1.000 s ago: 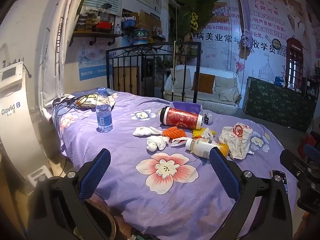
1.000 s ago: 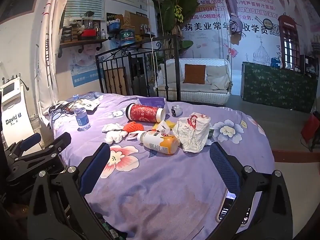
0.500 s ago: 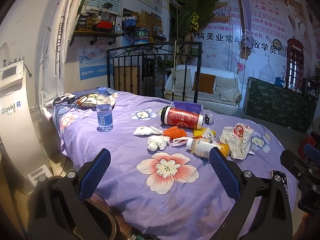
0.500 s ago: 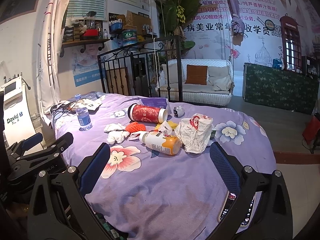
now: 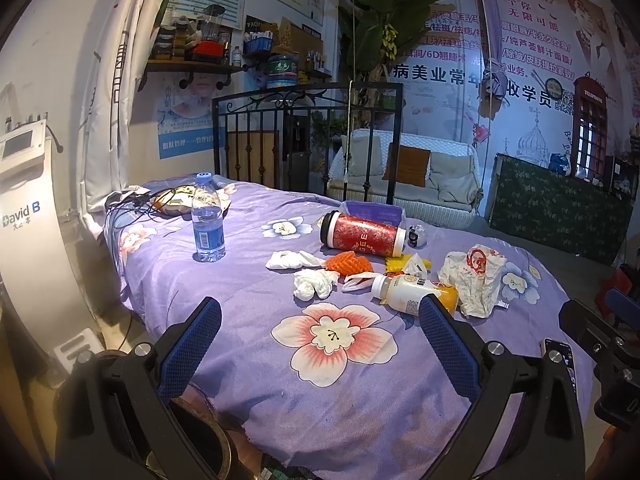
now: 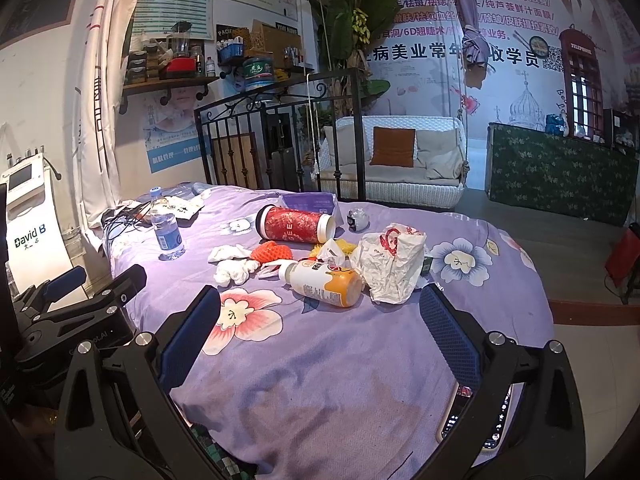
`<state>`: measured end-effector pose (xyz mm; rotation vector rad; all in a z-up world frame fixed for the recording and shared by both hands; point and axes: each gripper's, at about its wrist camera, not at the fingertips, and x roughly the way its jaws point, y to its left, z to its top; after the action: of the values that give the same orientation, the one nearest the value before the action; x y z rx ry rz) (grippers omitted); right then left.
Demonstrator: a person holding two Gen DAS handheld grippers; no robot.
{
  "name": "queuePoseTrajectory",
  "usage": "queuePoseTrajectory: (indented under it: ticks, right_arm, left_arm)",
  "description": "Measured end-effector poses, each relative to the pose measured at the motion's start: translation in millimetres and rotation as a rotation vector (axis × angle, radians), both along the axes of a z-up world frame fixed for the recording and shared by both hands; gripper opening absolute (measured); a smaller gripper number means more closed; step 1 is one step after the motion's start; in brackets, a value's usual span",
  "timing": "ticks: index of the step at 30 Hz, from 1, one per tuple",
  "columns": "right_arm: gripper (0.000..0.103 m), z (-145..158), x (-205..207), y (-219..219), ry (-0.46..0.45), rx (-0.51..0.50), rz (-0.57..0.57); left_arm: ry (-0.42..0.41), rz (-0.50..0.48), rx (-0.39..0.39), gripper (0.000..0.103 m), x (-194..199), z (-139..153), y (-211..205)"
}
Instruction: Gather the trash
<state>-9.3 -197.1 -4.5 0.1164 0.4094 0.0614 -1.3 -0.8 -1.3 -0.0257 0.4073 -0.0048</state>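
Observation:
Trash lies on a purple flowered sheet [image 5: 248, 276]: a red cup [image 5: 362, 234] on its side, a tipped orange-and-white bottle [image 5: 404, 290], a crumpled white paper bag [image 5: 474, 276], white tissues [image 5: 312, 284] and an orange foam net [image 5: 348, 262]. The right wrist view shows the same cup [image 6: 294, 224], bottle [image 6: 324, 282], bag [image 6: 390, 260] and tissues [image 6: 234, 270]. My left gripper [image 5: 320, 312] is open over the near edge, short of the pile. Nothing is between the fingers of my open right gripper [image 6: 320, 298], which is just in front of the bottle and bag.
A water bottle [image 5: 207, 220] stands upright at the left, near cables and a packet. A phone [image 6: 480, 420] lies at the sheet's near right edge. A black iron railing [image 5: 308, 136] stands behind. A white machine [image 5: 28, 240] stands to the left. A dark bin rim [image 5: 216, 440] shows below.
Both views have shifted only slightly, and the grippers stay open. Nothing on the sheet has moved.

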Motion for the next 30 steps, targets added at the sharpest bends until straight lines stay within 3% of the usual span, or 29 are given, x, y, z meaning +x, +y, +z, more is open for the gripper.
queuePoseTrajectory:
  ticks: [30]
  right_arm:
    - [0.098,-2.7,1.7,-0.6,0.01,0.003,0.004]
  left_arm:
    - [0.006,0.0,0.004,0.097,0.6,-3.2,-0.6]
